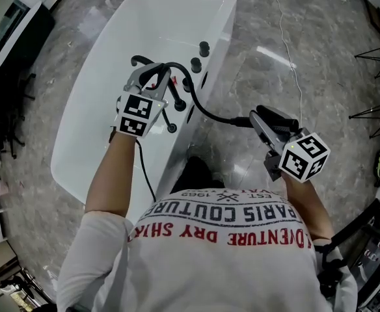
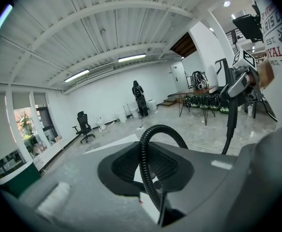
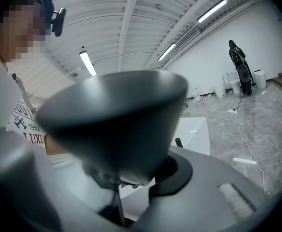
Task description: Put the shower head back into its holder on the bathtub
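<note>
The white bathtub (image 1: 99, 103) lies ahead of me, with black knobs (image 1: 200, 54) on its right rim. My left gripper (image 1: 152, 77) hangs over that rim, shut on the black ribbed hose (image 1: 206, 112). In the left gripper view the hose (image 2: 148, 149) arches up from between the jaws. From there it runs right to the black shower head (image 1: 271, 119), and my right gripper (image 1: 263, 121) is shut on that head, off the tub over the floor. The right gripper view is mostly filled by the dark cone of the shower head (image 3: 114, 115). I cannot make out the holder.
The tub stands on a grey marble floor (image 1: 320, 83). A white cable (image 1: 284, 25) trails across it at the upper right. Black tripod legs (image 1: 372, 51) stand at the right edge and dark furniture (image 1: 8, 44) at the left. My shoe (image 1: 196, 171) is by the tub's side.
</note>
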Demonstrator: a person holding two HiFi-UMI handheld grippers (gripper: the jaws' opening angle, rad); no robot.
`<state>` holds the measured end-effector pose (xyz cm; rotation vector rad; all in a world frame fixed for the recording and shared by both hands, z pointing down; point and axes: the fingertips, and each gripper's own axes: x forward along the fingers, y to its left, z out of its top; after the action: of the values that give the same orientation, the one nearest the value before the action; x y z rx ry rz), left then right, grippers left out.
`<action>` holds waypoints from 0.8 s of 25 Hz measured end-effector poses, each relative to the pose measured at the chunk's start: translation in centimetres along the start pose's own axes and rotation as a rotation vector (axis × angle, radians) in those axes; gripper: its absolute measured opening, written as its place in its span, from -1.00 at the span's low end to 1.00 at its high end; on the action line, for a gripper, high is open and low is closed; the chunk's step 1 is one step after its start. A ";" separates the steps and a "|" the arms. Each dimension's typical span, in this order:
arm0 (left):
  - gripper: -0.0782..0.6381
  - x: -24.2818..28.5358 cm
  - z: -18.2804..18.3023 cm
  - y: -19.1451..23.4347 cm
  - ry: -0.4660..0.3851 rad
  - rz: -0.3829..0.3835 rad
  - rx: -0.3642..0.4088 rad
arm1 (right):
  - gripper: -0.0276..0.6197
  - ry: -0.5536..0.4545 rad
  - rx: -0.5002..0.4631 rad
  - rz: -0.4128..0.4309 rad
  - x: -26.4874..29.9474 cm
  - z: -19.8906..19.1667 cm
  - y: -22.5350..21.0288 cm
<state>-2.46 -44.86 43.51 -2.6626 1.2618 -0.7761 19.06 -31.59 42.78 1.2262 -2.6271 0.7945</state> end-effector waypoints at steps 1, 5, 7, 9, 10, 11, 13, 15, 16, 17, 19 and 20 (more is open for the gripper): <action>-0.62 0.3 -0.3 0.1 0.000 -0.009 -0.012 | -0.57 0.005 0.001 -0.002 0.5 0.1 -0.1; -0.62 0.9 -2.4 -0.5 0.017 -0.045 -0.034 | -0.57 0.023 0.014 0.000 1.9 -0.3 -0.5; -0.62 1.1 -3.4 -0.6 0.026 -0.053 -0.045 | -0.57 0.027 0.021 0.000 2.4 -0.5 -0.8; -0.62 1.1 -4.3 -0.9 0.027 -0.051 -0.072 | -0.57 0.032 0.026 0.003 2.7 -0.9 -1.1; -0.62 1.0 -4.8 -1.0 0.026 -0.047 -0.090 | -0.57 0.036 0.027 0.007 2.9 -1.0 -1.1; -0.62 0.8 -5.3 -1.2 0.026 -0.042 -0.110 | -0.57 0.039 0.028 0.010 3.1 -1.1 -1.0; -0.62 0.4 -6.4 -1.2 0.029 -0.033 -0.150 | -0.57 0.043 0.029 0.017 3.3 -1.1 -0.6; -0.62 -0.1 -7.6 -1.2 0.035 -0.025 -0.190 | -0.57 0.045 0.029 0.024 3.6 -1.0 -0.1; -0.62 -0.3 -8.5 -1.3 0.041 -0.021 -0.211 | -0.57 0.047 0.028 0.028 3.8 -1.2 0.1; -0.62 -0.4 -9.5 -1.4 0.049 -0.017 -0.233 | -0.57 0.051 0.026 0.032 4.1 -1.4 0.3; -0.62 -0.7 -11.7 -1.6 0.066 -0.007 -0.284 | -0.57 0.061 0.026 0.040 4.6 -2.0 0.6; -0.62 -0.8 -12.7 -1.6 0.070 0.000 -0.310 | -0.58 0.065 0.027 0.043 4.8 -2.3 0.7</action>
<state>-7.92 -41.58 54.60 -2.8941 1.5125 -0.7331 15.13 -33.24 46.03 1.1336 -2.6074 0.8645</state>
